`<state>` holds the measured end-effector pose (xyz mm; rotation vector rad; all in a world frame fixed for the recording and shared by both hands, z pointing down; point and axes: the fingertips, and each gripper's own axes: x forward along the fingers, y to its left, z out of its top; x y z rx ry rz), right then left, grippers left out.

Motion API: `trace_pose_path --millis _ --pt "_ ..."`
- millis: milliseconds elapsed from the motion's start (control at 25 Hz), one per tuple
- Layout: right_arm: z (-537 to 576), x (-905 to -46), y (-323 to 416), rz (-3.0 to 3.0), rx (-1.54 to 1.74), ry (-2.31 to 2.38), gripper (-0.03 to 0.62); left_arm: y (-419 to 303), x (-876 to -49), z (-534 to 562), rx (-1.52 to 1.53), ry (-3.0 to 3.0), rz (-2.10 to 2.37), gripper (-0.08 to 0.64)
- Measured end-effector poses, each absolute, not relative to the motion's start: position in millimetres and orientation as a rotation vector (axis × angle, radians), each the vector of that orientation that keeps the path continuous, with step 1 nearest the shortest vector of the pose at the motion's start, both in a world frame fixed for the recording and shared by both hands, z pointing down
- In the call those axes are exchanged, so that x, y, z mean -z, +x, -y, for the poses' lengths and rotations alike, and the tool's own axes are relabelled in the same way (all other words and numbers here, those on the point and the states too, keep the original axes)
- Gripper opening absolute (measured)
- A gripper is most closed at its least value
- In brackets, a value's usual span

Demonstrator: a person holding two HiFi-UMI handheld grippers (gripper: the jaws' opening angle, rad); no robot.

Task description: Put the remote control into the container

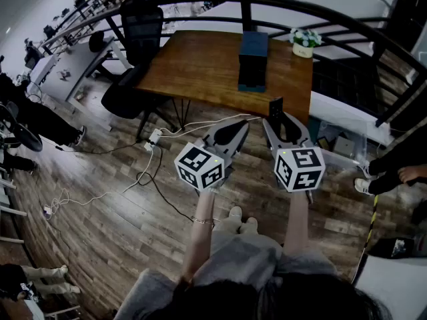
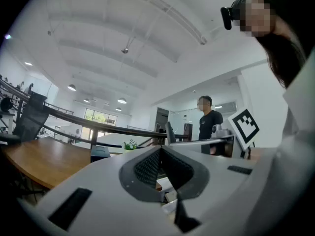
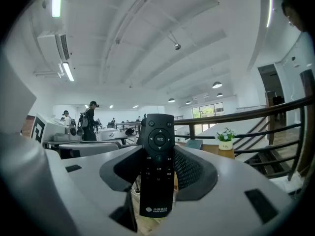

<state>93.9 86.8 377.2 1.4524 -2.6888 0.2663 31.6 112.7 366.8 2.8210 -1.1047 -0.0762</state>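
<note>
A black remote control (image 3: 157, 166) stands upright between the pads of my right gripper (image 3: 158, 156), which is shut on it. From above, the remote control (image 1: 275, 107) sticks out past the right gripper (image 1: 275, 120), held over the wooden floor just short of the table. The container, a dark blue box (image 1: 253, 60), stands on the brown table (image 1: 200, 65) beyond both grippers; it also shows as a box (image 3: 193, 144) and a box (image 2: 100, 153). My left gripper (image 1: 244, 124) is beside the right one, its jaws shut (image 2: 160, 151) with nothing between them.
A small flower pot (image 1: 303, 42) sits at the table's far right corner. A black office chair (image 1: 137, 32) stands at the table's left. A curved dark railing (image 1: 320, 9) runs behind. Cables and a power strip (image 1: 155, 139) lie on the floor. A person (image 2: 209, 119) stands nearby.
</note>
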Motion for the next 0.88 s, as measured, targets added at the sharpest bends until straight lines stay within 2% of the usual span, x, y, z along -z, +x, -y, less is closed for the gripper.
trace_pose_path --millis 880 --pt "-91 -384 107 2.675 -0.215 1.374 0.206 49 -381 -123 0.011 2.793 1.128 0.003"
